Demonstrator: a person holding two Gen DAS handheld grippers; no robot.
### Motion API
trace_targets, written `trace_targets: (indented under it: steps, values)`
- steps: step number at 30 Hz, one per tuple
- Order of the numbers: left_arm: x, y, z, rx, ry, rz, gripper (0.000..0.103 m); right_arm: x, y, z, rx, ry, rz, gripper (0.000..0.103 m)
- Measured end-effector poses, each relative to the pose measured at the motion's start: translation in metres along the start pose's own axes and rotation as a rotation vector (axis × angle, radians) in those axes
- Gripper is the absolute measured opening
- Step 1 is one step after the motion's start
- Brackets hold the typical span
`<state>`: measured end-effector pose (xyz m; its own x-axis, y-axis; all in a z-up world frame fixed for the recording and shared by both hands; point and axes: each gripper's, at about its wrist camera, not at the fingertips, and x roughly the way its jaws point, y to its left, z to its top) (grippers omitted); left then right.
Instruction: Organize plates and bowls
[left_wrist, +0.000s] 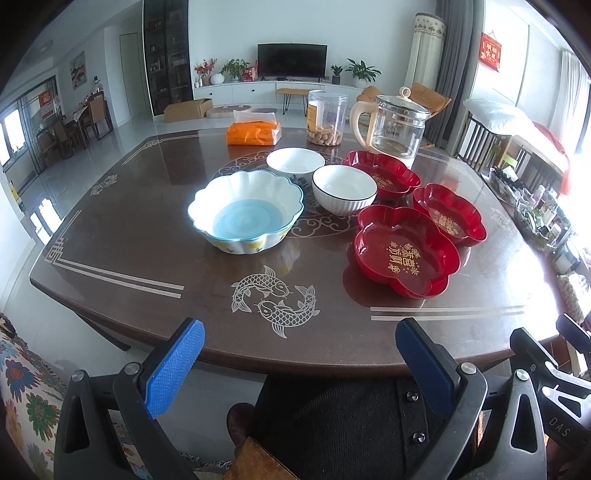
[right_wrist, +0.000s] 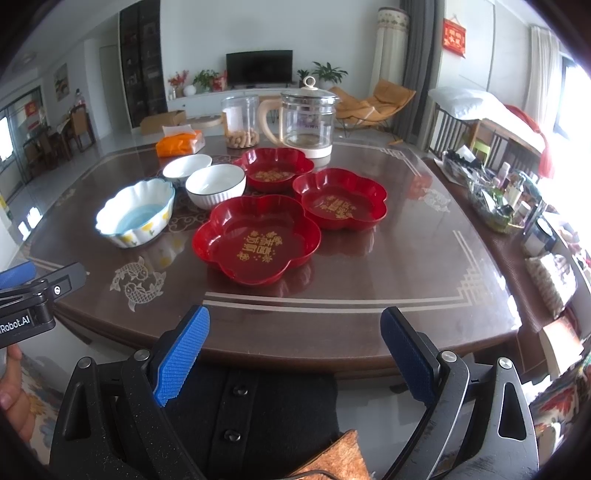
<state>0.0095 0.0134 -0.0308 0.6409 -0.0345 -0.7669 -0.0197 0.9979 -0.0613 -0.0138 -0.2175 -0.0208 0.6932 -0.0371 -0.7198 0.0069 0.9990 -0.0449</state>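
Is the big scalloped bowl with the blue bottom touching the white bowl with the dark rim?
Apart. The right wrist view shows a strip of dark table between the scalloped bowl and the dark-rimmed white bowl.

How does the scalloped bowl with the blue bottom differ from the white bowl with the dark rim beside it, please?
The scalloped bowl has a wavy rim, a blue inside bottom and yellow prints outside; the dark-rimmed bowl has a round rim, a white inside and ribbed sides. The scalloped bowl looks wider. Both stand upright and empty on the table.
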Motion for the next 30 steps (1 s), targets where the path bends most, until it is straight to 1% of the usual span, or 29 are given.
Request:
trace_targets:
  steps: [10,14,18,20,24,28,30]
  values:
    - [0.000,0.004,-0.001,-0.014,-0.003,0.010,0.103,0.001,-0.001,-0.001,0.005,-0.006,-0.003,0.095]
    - [0.002,0.008,-0.002,-0.030,-0.005,-0.010,0.103,-0.001,-0.004,-0.001,0.009,-0.021,-0.007,0.095]
    - [0.000,0.014,0.001,-0.049,-0.034,-0.035,0.103,-0.006,-0.007,0.001,0.009,-0.053,-0.014,0.095]
    - [-0.001,0.017,0.005,-0.047,-0.051,-0.022,0.103,-0.009,-0.010,0.003,0.009,-0.073,-0.031,0.095]
    - [-0.003,0.019,0.013,-0.018,-0.083,0.043,0.103,-0.015,-0.023,0.010,0.021,-0.126,-0.067,0.095]
    - [0.000,0.019,0.021,0.059,-0.088,0.072,0.103,-0.028,-0.038,0.018,0.012,-0.204,-0.098,0.095]
    - [0.002,0.018,0.026,0.091,-0.091,0.085,0.103,-0.034,-0.050,0.024,0.023,-0.235,-0.099,0.095]
